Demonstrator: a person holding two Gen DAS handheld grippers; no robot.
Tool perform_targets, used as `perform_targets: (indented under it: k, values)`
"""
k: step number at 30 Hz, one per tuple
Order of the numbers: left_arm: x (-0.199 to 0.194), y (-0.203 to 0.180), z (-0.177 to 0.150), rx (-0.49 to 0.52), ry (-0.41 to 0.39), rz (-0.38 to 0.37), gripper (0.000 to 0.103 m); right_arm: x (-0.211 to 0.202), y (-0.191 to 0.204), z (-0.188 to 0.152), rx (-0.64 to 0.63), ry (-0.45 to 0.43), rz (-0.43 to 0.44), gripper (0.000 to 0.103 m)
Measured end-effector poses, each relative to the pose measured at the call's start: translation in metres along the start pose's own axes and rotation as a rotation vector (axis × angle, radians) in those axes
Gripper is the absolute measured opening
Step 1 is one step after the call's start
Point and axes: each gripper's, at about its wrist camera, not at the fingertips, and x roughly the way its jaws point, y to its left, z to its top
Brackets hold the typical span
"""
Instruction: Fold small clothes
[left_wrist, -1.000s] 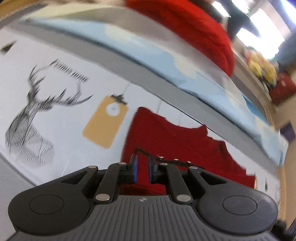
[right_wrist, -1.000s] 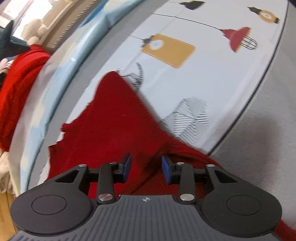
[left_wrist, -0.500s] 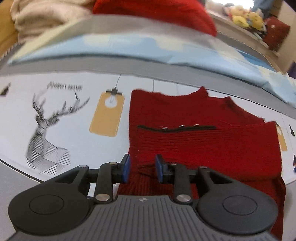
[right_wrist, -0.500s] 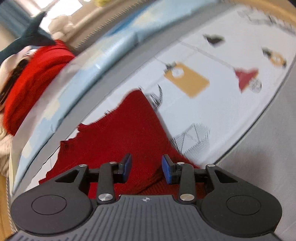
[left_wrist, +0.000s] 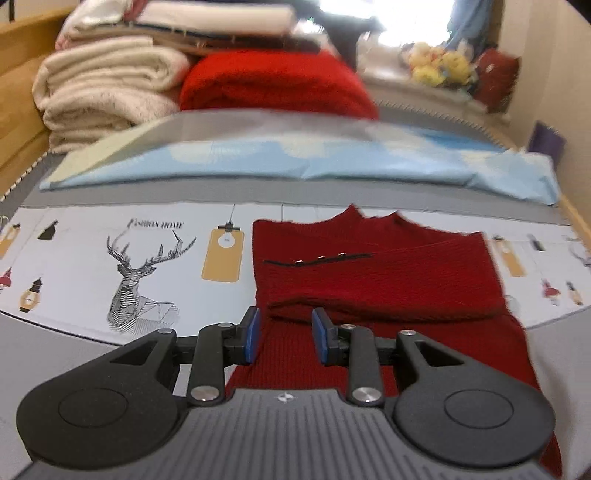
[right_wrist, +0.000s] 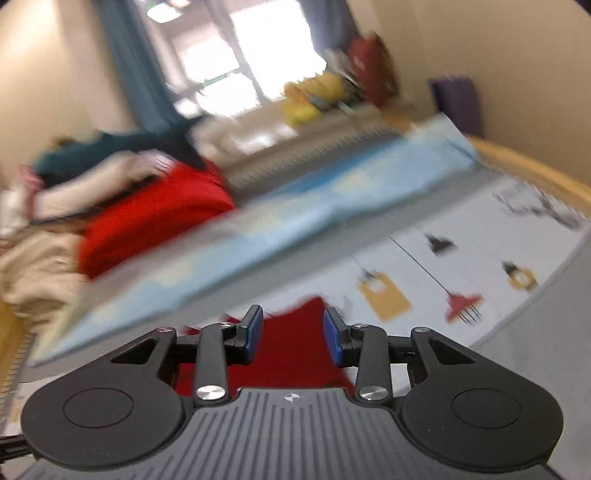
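Left gripper (left_wrist: 284, 335) jaws opening, lifted clear of red sweater (left_wrist: 373, 273), right gripper (right_wrist: 293, 338) raised

A: The red sweater (left_wrist: 373, 273) runs under the left gripper (left_wrist: 285, 335), so its near hem is hidden behind the black body.

B: And the right wrist view?

A: Motion blur throughout. The folded stack (right_wrist: 110, 206) at left smears together, the windowsill toys (right_wrist: 314, 96) are unreadable, and only a strip of sweater shows past the right gripper (right_wrist: 293, 335).
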Motion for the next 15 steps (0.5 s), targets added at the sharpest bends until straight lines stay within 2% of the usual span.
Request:
perform_targets:
  k: [2, 3, 5, 9, 12, 14, 15]
  values:
    - [-0.032, 0.005, -0.024, 0.000, -0.049, -0.019, 0.049, -0.031, -0.006, -0.006, -0.026, -0.022, 0.115, 0.043]
    - [-0.044, 0.008, -0.035, -0.007, -0.065, -0.033, 0.054, -0.046, -0.011, -0.011, -0.034, -0.026, 0.142, 0.045]
    - [-0.066, 0.013, -0.059, -0.012, -0.079, -0.062, 0.056, -0.074, -0.021, -0.023, -0.066, -0.037, 0.154, 0.045]
    - [-0.098, 0.019, -0.102, -0.002, -0.115, -0.057, 0.059, -0.121, -0.048, -0.052, -0.086, -0.038, 0.085, 0.050]
    - [-0.113, 0.024, -0.130, -0.009, -0.104, 0.015, 0.060, -0.144, -0.063, -0.079, -0.113, -0.046, 0.041, 0.050]
    - [-0.122, 0.030, -0.147, -0.034, -0.087, 0.063, 0.060, -0.152, -0.074, -0.102, -0.147, -0.048, -0.010, 0.051]
    - [-0.125, 0.033, -0.155, -0.045, -0.080, 0.074, 0.060, -0.151, -0.080, -0.112, -0.164, -0.021, -0.060, 0.051]
